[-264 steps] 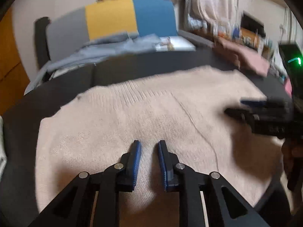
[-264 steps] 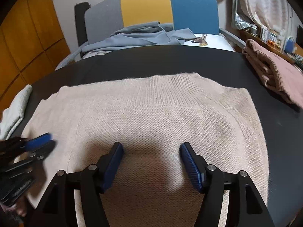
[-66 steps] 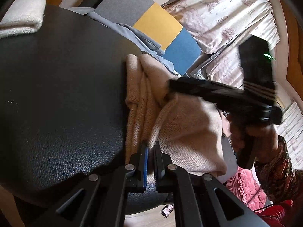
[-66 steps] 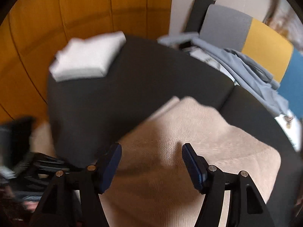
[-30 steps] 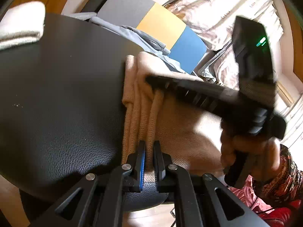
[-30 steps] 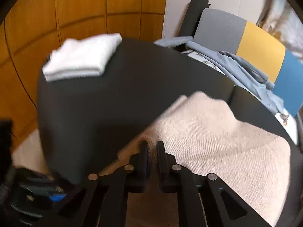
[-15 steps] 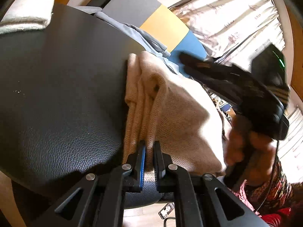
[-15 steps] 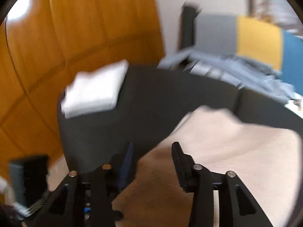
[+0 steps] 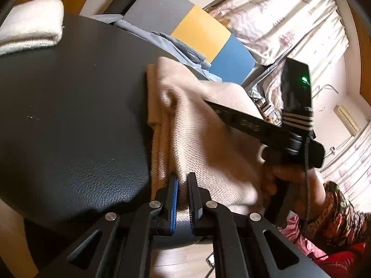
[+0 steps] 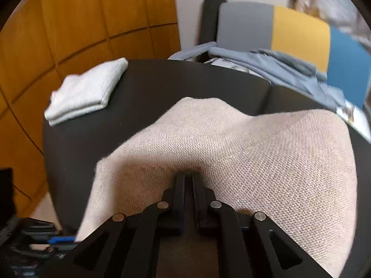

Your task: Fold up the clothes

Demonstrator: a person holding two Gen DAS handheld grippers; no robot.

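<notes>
A beige knitted sweater lies folded in layers on the black table. My left gripper is shut on the sweater's near edge at the table's rim, with fabric pinched between its blue pads. In the right wrist view the sweater bulges up in a ridge, and my right gripper has its jaws closing, pinched on a fold of the top layer. From the left wrist view the right gripper reaches across the sweater with its tips buried in the knit, held by a person's hand.
A folded white towel sits at the table's far left corner. Behind the table stands a grey, yellow and blue chair draped with a blue-grey garment. Wooden wall panels are at the left, curtains at the right. Pink cloth lies below the table.
The right gripper stood open above the sweater half a second ago and is now closed on a fold lower down. The left gripper kept its grip in place.
</notes>
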